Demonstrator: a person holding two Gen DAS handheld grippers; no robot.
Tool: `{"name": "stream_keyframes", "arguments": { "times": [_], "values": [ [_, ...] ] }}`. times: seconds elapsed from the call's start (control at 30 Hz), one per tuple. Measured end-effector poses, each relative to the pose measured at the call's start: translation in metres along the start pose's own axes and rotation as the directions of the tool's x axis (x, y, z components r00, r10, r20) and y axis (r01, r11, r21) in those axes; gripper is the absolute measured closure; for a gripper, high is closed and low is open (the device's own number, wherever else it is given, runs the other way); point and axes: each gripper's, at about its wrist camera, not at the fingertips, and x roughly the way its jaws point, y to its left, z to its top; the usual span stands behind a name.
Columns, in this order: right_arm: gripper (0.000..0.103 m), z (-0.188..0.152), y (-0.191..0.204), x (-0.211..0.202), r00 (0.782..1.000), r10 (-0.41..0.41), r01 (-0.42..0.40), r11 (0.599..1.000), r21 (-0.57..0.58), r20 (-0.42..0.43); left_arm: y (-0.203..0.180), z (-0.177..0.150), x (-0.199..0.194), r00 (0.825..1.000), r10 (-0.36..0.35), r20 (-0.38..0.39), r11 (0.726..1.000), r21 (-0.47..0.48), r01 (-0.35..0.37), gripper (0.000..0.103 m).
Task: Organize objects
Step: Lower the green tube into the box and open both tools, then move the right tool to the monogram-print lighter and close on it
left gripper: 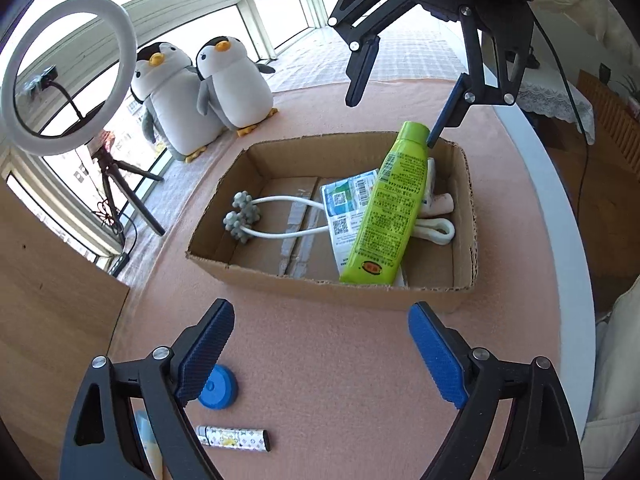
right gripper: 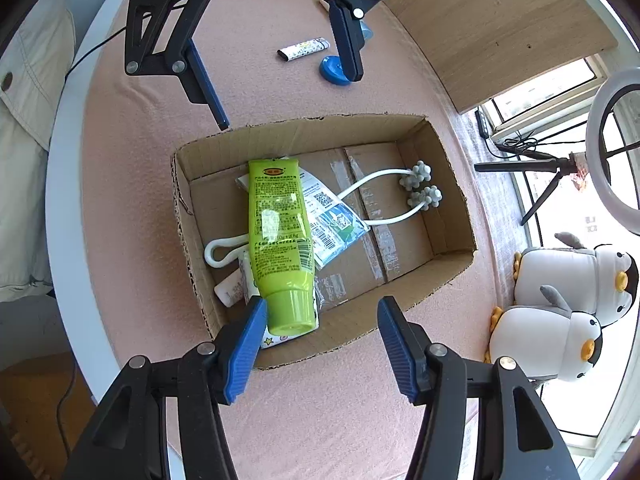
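An open cardboard box stands on the pink mat. In it lie a green tube, a blue-and-white packet, a white massager with grey knobs and a small white tube. My right gripper hangs open over the box's end, one pad beside the tube's cap, holding nothing. My left gripper is wide open and empty above the mat on the opposite side of the box. A blue disc and a patterned stick lie on the mat near it.
Two plush penguins sit at the mat's window side. A ring light on a tripod stands beyond them. A wooden board borders the mat. The round table's white edge curves past the box, with a person's pale garment behind it.
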Motion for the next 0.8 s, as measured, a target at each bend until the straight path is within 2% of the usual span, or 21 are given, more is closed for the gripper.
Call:
{"name": "stream_keyframes", "arguments": {
  "times": [0.2,0.37,0.47,0.7,0.8],
  "values": [
    [0.038,0.043,-0.001,-0.010,0.998,0.000,-0.003,0.999,0.041,0.070,0.024,-0.071,-0.026,0.994,0.096,-0.058,0.982,-0.159,-0.104,0.010],
    [0.034,0.091,0.004,-0.005,0.992,0.011,-0.023,0.996,0.091,0.128,0.040,-0.131,-0.056,0.982,0.169,-0.089,0.931,-0.311,-0.189,0.010],
    [0.034,0.120,0.016,0.000,0.989,0.027,-0.038,0.996,0.075,0.144,0.042,-0.159,-0.072,0.974,0.198,-0.109,0.902,-0.369,-0.225,0.009],
    [0.033,0.174,0.044,0.013,0.985,0.076,-0.081,0.996,0.023,0.154,0.040,-0.200,-0.101,0.958,0.247,-0.145,0.831,-0.477,-0.286,0.007],
    [0.033,0.195,0.051,0.020,0.985,0.078,-0.086,0.995,0.050,0.157,0.037,-0.210,-0.110,0.952,0.260,-0.160,0.806,-0.508,-0.305,0.007]
  ]
}}
